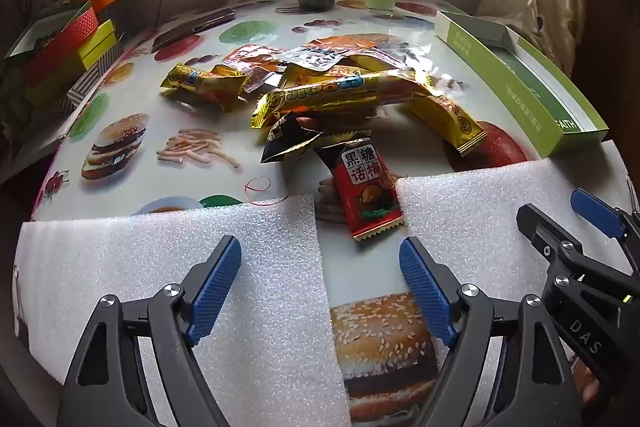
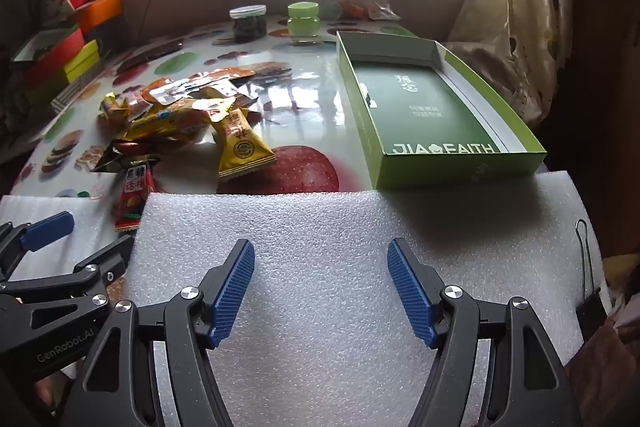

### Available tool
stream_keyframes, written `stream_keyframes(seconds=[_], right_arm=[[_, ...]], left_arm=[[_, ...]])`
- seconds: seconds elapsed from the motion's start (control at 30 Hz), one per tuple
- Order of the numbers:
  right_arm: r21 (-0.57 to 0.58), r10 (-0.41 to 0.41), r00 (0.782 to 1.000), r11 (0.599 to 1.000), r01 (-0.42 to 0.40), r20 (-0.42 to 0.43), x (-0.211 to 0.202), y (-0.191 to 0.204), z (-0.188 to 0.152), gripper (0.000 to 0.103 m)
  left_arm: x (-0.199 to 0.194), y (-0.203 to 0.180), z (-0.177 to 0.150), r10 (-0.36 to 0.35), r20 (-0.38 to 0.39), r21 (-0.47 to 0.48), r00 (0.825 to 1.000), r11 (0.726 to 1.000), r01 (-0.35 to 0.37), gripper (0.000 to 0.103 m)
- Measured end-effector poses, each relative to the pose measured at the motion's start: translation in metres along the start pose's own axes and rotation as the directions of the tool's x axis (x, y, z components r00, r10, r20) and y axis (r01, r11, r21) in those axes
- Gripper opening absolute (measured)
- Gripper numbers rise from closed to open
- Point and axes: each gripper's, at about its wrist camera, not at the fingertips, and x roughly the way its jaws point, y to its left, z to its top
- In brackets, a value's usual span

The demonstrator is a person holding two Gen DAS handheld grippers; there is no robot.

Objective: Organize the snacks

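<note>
Both grippers idle over foam, snacks heaped ahead.

The left gripper (image 1: 320, 287) and right gripper (image 2: 321, 293) hover with jaws spread wide, holding nothing, each above a foam sheet (image 2: 340, 247) on the table (image 1: 120, 163). The snack pile (image 1: 320, 91) lies mid-table, a red packet (image 1: 366, 195) nearest, between the sheets. The green box (image 2: 432, 107) sits open to the pile's right, apart from it.
</note>
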Motion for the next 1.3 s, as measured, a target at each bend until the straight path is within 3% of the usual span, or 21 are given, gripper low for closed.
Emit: stream_keyframes(seconds=[1.3], right_arm=[[0.004,0.005,1.000,1.000,-0.005,0.022,-0.0033,-0.0007,-0.0020,0.069]], left_arm=[[-0.0042,0.0001,-0.0006,-0.003,0.019,-0.003,1.000,1.000,0.003,0.082]])
